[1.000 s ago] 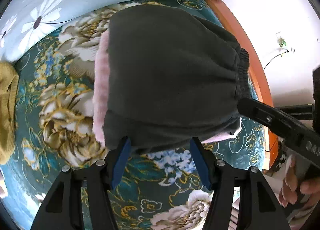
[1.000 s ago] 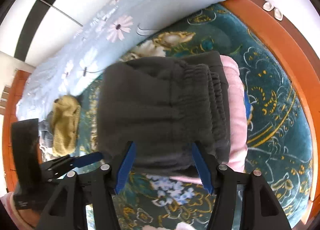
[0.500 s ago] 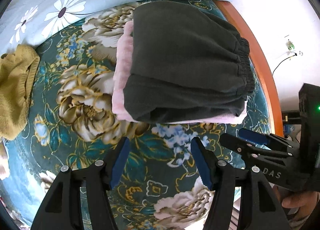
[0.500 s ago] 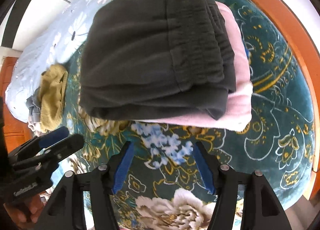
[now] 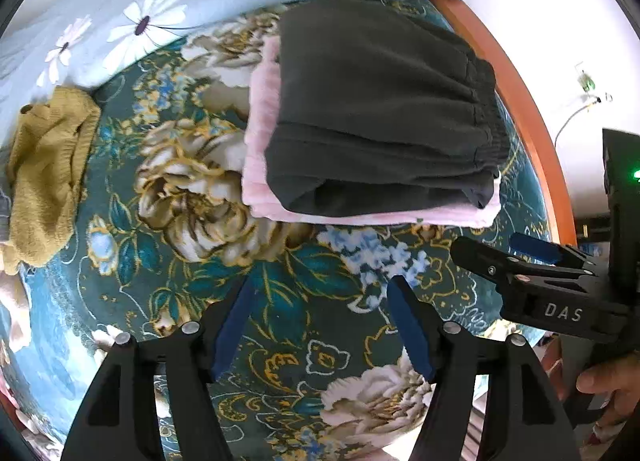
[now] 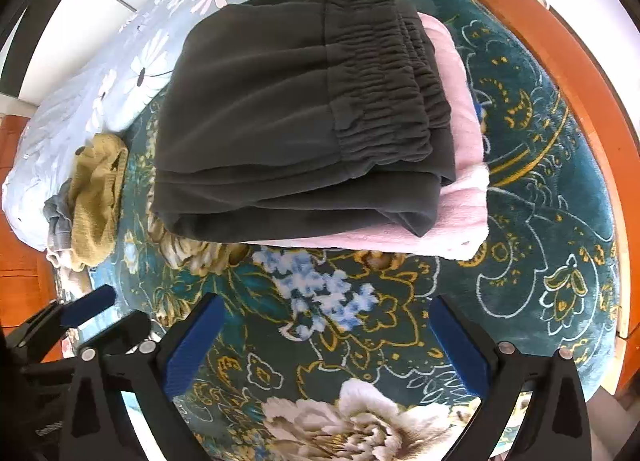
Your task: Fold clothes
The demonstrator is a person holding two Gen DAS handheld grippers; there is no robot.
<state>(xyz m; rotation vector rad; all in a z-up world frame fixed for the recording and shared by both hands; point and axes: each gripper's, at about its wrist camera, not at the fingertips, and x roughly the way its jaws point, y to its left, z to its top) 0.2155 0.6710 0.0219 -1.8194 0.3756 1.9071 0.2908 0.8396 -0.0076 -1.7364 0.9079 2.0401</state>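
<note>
Dark grey trousers (image 6: 280,109) sit folded on the pink garment (image 6: 460,197); our left gripper (image 5: 320,325) and right gripper (image 6: 324,341) gape empty. Next, we reckon, the mustard knit (image 5: 44,177).

Floral teal bedspread (image 5: 280,269), daisy-print pillow (image 5: 160,1), wooden frame (image 6: 560,45).

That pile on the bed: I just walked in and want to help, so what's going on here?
A person with a handheld gripper in each hand is folding clothes. The folded dark grey pants lie stacked on a folded pink garment on the floral blanket. The left gripper and right gripper are open, holding nothing, short of the stack. A crumpled mustard sweater lies unfolded to the side.
</note>
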